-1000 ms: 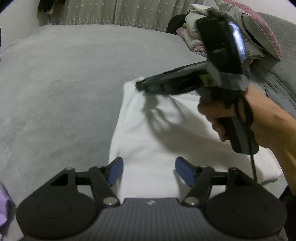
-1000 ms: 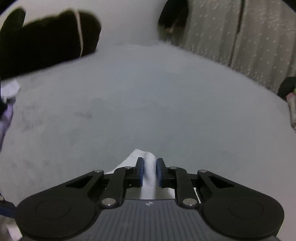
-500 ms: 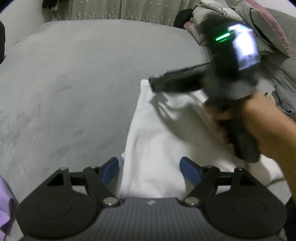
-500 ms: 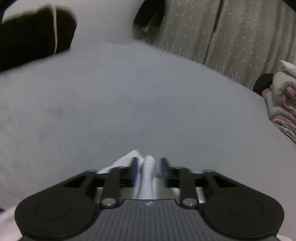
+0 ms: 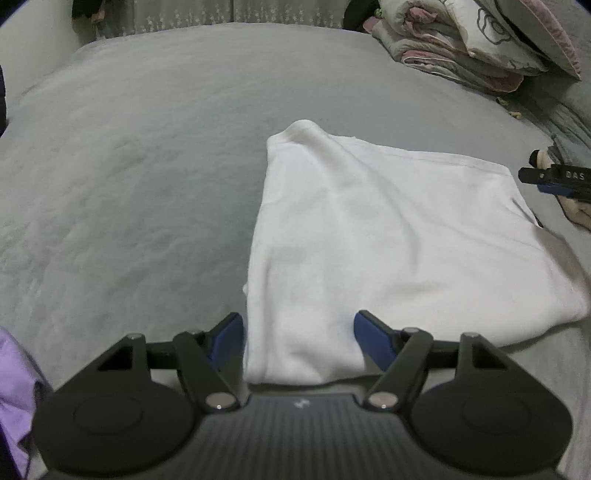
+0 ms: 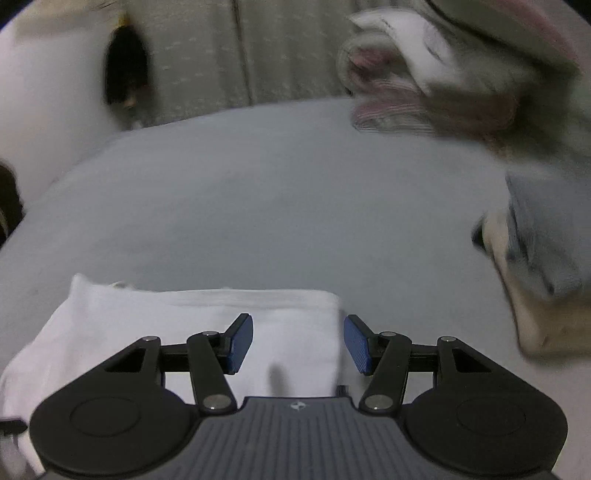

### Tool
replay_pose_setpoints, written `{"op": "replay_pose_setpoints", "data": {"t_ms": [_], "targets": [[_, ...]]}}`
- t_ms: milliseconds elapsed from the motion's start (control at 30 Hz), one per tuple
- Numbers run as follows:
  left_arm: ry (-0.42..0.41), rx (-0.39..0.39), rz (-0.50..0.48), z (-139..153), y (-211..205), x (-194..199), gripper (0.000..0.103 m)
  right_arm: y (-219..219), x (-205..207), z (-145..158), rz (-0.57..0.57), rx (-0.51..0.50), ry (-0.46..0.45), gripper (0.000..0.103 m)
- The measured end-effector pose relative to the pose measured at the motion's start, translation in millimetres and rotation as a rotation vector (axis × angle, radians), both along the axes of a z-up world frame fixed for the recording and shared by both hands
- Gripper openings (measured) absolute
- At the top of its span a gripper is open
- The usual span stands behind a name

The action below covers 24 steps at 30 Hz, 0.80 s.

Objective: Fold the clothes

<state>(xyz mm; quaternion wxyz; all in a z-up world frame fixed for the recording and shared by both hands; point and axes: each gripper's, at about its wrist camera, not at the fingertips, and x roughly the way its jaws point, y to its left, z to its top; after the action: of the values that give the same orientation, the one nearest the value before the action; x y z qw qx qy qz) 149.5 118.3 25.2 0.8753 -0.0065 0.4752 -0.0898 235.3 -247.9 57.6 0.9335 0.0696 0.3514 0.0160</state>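
Observation:
A white folded garment point(image 5: 369, 229) lies flat on the grey bed point(image 5: 147, 166). My left gripper point(image 5: 301, 339) hovers over its near corner. The blue pads stand either side of that corner without pressing it, and the jaws are closing. My right gripper point(image 6: 298, 343) is over the garment's point(image 6: 184, 325) far right corner. Its jaws are opening, and only cloth lying flat shows between them, none of it pinched. In the left wrist view the right gripper point(image 5: 543, 182) pokes in at the right edge, just beyond the garment.
Folded quilts and a pillow point(image 5: 461, 40) are piled at the bed's back right. Grey-blue and beige folded clothes point(image 6: 535, 266) sit to the right of the garment. A purple cloth point(image 5: 14, 387) lies at the near left. A curtain point(image 5: 221, 11) hangs behind the bed.
My right gripper let go of the garment's far left corner, opened, and swung away to the garment's right side. The left gripper stayed over the near corner.

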Motion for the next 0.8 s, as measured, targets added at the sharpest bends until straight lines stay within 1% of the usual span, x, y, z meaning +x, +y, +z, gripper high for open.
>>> {"op": "replay_pose_setpoints", "data": {"t_ms": [67, 167, 233, 267, 300, 400, 433, 467, 533, 567, 600, 633, 667, 700, 733, 767, 800], "targets": [[-0.003, 0.013, -0.002, -1, -3, 1, 0.070, -7, 12, -8, -0.004, 0.026, 0.006, 0.055], [-0.008, 0.032, -0.005, -2, -7, 1, 0.071, -4, 33, -20, -0.023, 0.025, 0.032, 0.054], [-0.014, 0.033, -0.005, -3, -5, 1, 0.073, 6, 40, -27, -0.019, 0.000, 0.044, 0.035], [-0.015, 0.031, -0.001, -3, -4, 1, 0.074, 10, 35, -25, -0.004, -0.024, 0.039, 0.014], [-0.016, 0.027, 0.007, -2, -2, 1, 0.074, 13, 29, -22, 0.006, -0.050, 0.026, 0.011], [-0.016, 0.018, 0.030, -1, 2, 1, 0.074, 25, 10, -2, -0.031, -0.148, -0.086, 0.010], [-0.016, 0.018, 0.037, -2, 2, 1, 0.074, 24, 10, 2, -0.034, -0.135, -0.105, 0.010], [-0.015, 0.017, 0.044, -2, 3, 1, 0.074, 24, 14, 1, -0.033, -0.121, -0.095, 0.011], [-0.008, 0.006, 0.054, -2, 5, 2, 0.074, 24, 30, -14, -0.013, -0.114, -0.017, 0.012], [-0.005, -0.004, 0.058, -1, 7, 2, 0.074, 28, 37, -26, 0.004, -0.139, 0.029, 0.015], [-0.007, -0.014, 0.063, 0, 10, 3, 0.074, 31, 42, -35, 0.015, -0.167, 0.059, 0.025], [-0.011, -0.019, 0.069, 2, 12, 4, 0.073, 33, 37, -34, 0.001, -0.196, 0.039, 0.032], [-0.020, -0.024, 0.076, 4, 15, 4, 0.071, 33, 29, -29, -0.033, -0.199, 0.027, 0.042], [-0.039, -0.026, 0.085, 7, 17, 4, 0.070, 31, 18, -21, -0.068, -0.192, 0.016, 0.044], [-0.058, -0.021, 0.092, 10, 18, 4, 0.070, 29, 6, -14, -0.081, -0.194, -0.002, 0.044], [-0.078, -0.016, 0.100, 13, 20, 5, 0.070, 29, -6, -7, -0.087, -0.196, -0.015, 0.044], [-0.095, -0.013, 0.108, 14, 20, 8, 0.070, 29, -19, -1, -0.069, -0.197, -0.012, 0.044]]}}
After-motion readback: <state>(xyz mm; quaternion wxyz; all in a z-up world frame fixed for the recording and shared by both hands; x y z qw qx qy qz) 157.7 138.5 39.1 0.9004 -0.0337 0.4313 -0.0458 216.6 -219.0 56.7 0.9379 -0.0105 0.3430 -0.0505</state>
